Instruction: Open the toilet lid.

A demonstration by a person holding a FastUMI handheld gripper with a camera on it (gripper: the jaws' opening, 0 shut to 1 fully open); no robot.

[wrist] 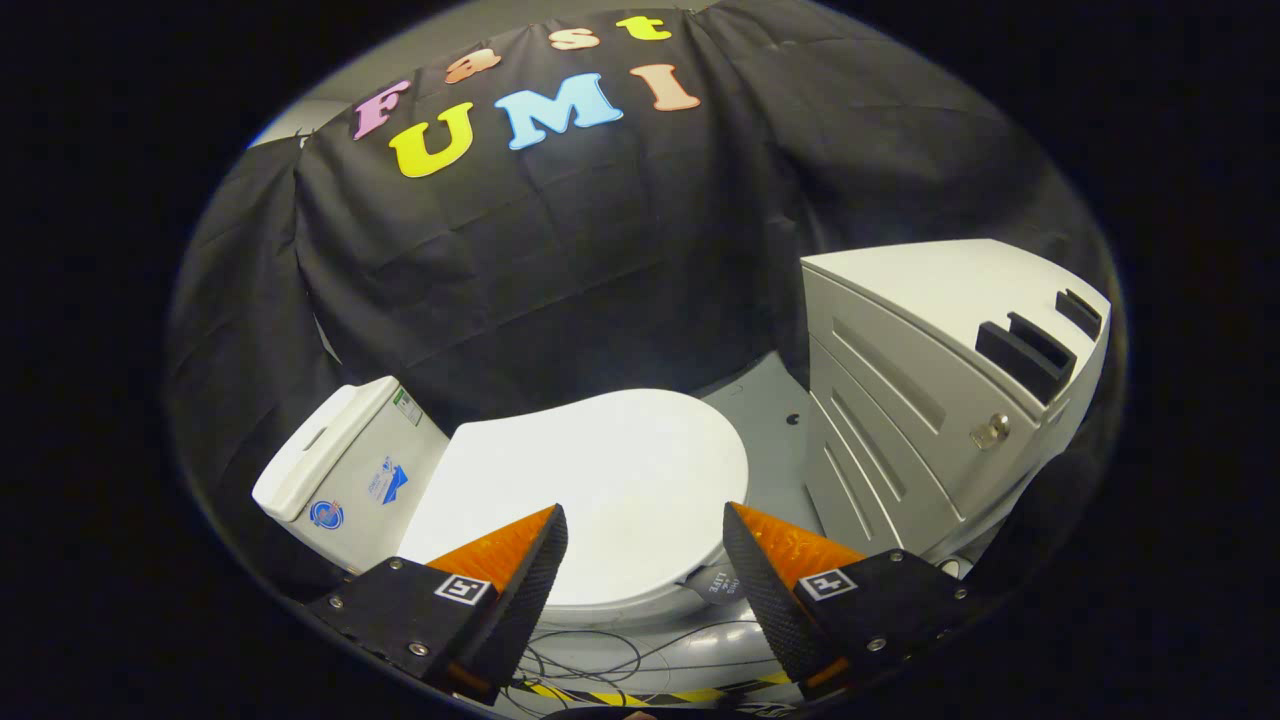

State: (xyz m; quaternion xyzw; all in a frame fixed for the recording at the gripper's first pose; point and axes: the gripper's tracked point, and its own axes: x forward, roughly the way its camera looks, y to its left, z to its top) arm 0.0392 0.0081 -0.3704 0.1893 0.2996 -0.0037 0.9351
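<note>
Gripper (645,560) is spread wide with nothing between its 2 fingers, just hanging above the toilet for now. Straight ahead at 12 o'clock is the toilet lid (600,490), white, flat down and fully closed, and its near rim sits between and just beyond the fingertips. The tank (345,465) is off at about 10 o'clock from the lid, so I'd guess the hinge is on that side and the free edge is over toward 3 or 4 o'clock. A small tab (715,582) pokes out under the lid rim near the right finger, looks like a sticker, can't tell what it's for. A white drawer cabinet (930,400) stands close at 2 o'clock, with grey floor (760,410) between it and the bowl. What could go wrong, I reckon: the lid is smooth and thin-edged, so a finger could skate over the top instead of hooking under the rim. Lifting from the wrong edge would fight the hinge. Swinging wide could also clip the cabinet, and the loose cables (600,655) down at 6 o'clock could snag.
</note>
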